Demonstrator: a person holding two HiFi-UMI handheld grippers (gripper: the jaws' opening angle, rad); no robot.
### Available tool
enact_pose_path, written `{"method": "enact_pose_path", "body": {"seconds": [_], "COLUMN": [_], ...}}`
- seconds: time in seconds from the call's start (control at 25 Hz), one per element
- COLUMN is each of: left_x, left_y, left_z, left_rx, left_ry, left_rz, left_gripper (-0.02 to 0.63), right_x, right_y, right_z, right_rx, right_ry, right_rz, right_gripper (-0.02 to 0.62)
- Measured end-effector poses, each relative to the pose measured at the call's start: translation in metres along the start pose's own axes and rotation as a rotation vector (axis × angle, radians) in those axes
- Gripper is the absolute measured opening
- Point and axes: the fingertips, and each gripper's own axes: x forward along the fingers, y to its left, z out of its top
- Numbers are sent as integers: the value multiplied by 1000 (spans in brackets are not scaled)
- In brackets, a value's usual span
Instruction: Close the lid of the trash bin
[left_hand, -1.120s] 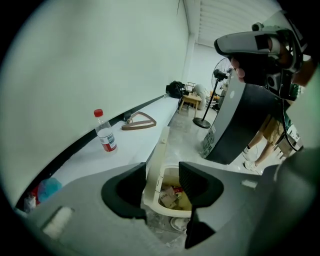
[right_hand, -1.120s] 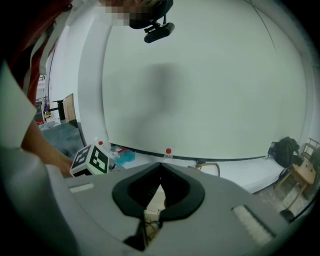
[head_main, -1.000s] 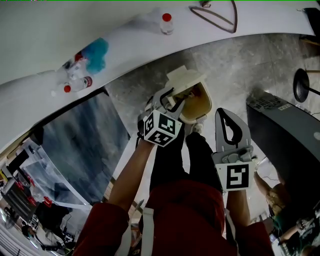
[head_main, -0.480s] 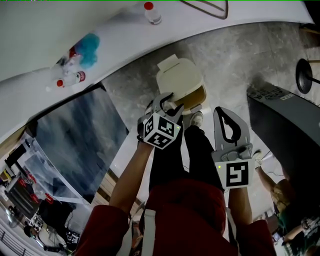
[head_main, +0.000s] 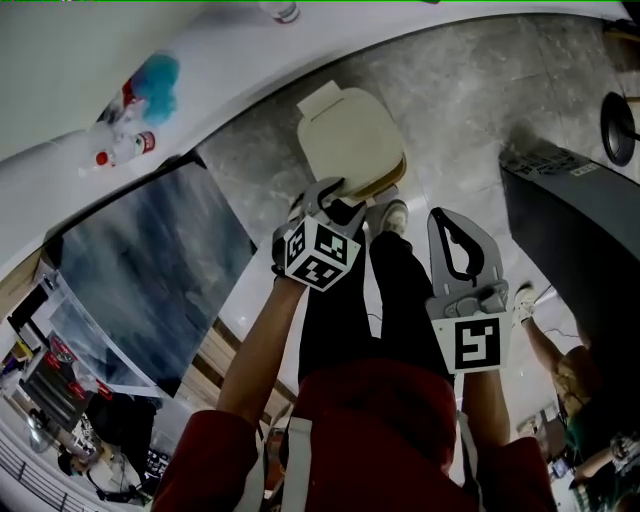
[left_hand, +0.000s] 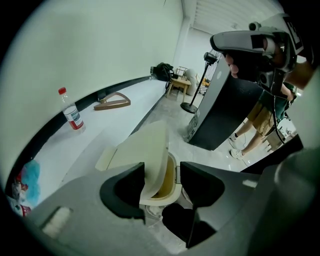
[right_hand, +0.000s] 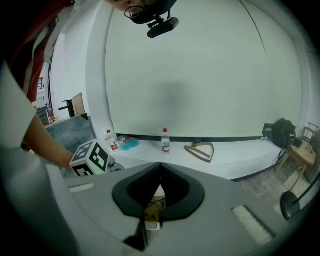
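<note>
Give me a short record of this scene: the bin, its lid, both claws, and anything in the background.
container: cream trash bin on the grey floor by the person's feet
cover: lid tilted, partly down, not shut
left: left claw open, jaws just been opening, lid edge between them
right: right claw shut, empty, clear of the bin
background: water bottle and wooden triangle on white ledge
</note>
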Motion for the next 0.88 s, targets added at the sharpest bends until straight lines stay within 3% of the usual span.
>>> {"method": "enact_pose_path", "body": {"seconds": [0.88], "left_x": [88], "left_y": [-50], "left_z": [-62], "left_rx": [23], "left_ry": [141], "left_rz": [-68], "left_gripper": [227], "right_x": [-11], "right_y": [-13], "right_z": [-116], "right_rx": [57], "right_ry": [108], "right_rz": [27], "right_gripper": [0]}}
